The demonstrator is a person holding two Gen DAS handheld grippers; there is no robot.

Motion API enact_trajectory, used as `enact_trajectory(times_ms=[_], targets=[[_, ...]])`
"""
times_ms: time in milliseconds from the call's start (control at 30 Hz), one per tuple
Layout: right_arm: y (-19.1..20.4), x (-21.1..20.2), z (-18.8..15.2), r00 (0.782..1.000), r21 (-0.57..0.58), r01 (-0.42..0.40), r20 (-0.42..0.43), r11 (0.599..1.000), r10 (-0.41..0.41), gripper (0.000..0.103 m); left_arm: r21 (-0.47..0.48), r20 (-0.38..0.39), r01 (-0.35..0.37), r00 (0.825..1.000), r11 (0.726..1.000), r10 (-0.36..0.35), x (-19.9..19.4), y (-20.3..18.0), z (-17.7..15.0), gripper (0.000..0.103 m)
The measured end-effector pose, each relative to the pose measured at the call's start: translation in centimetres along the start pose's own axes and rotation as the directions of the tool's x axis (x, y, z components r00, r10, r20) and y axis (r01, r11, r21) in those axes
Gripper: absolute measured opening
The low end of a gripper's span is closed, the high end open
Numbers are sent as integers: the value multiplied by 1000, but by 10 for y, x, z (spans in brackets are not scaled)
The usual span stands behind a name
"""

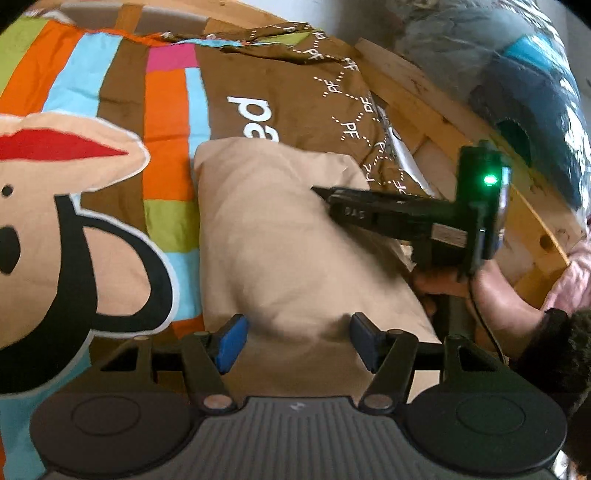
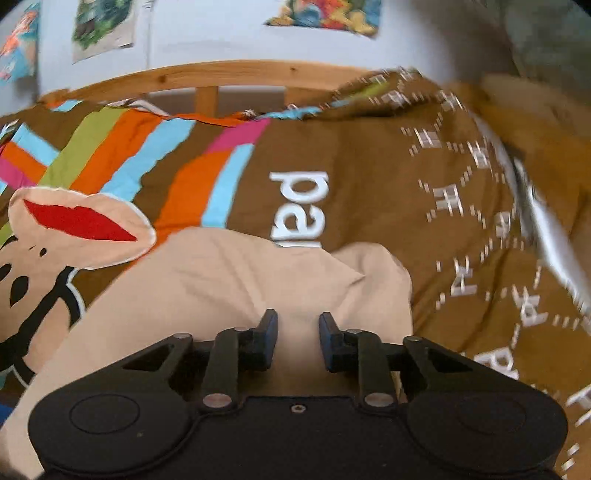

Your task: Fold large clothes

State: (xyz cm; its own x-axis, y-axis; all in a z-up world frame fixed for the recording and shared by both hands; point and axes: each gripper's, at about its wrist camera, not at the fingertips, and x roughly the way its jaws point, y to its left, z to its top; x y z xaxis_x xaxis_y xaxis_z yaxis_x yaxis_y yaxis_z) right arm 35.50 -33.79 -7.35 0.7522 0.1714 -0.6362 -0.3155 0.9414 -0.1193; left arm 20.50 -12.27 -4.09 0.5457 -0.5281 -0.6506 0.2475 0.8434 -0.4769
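A folded beige garment lies on a bright patterned duvet that covers the bed. My left gripper hovers open over the garment's near end, with only cloth showing between its blue pads. In the left wrist view my right gripper comes in side-on from the right, its tips against the garment's right edge, held by a hand. In the right wrist view the garment fills the foreground, and the right gripper stands open just above it with a narrow gap.
The duvet is brown with coloured stripes, white letters and a cartoon monkey face. A wooden bed frame runs along the far side, with a wall and posters behind. Bundled bedding lies at the right.
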Motion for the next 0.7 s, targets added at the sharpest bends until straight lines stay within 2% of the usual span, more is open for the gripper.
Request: enact_trajectory(times_ms=[67, 167, 333, 467, 567, 633, 700], targets=[[1, -2, -5, 1000, -14, 13, 11, 1000, -13, 22, 41, 9, -9, 1000, 999, 9, 2, -4, -2, 66], [1, -21, -6, 999, 27, 27, 23, 999, -27, 22, 30, 11, 0, 1000, 1000, -1, -2, -2, -3, 66], [3, -102, -29, 996, 177, 18, 86, 984, -34, 26, -91, -38, 52, 998, 994, -55, -20, 19, -2, 67], [25, -152, -60, 996, 191, 37, 76, 981, -53, 29, -98, -65, 26, 997, 995, -33, -29, 20, -8, 72], [38, -152, -91, 997, 233, 76, -2, 969, -78, 29, -111, -85, 26, 996, 993, -35, -28, 23, -14, 75], [45, -148, -111, 995, 290, 96, 10, 952, -104, 28, -113, -111, 38, 993, 993, -50, -24, 26, -16, 75], [56, -147, -119, 990, 245, 124, 37, 962, -137, 27, -119, -118, 44, 991, 992, -58, -22, 27, -17, 75]])
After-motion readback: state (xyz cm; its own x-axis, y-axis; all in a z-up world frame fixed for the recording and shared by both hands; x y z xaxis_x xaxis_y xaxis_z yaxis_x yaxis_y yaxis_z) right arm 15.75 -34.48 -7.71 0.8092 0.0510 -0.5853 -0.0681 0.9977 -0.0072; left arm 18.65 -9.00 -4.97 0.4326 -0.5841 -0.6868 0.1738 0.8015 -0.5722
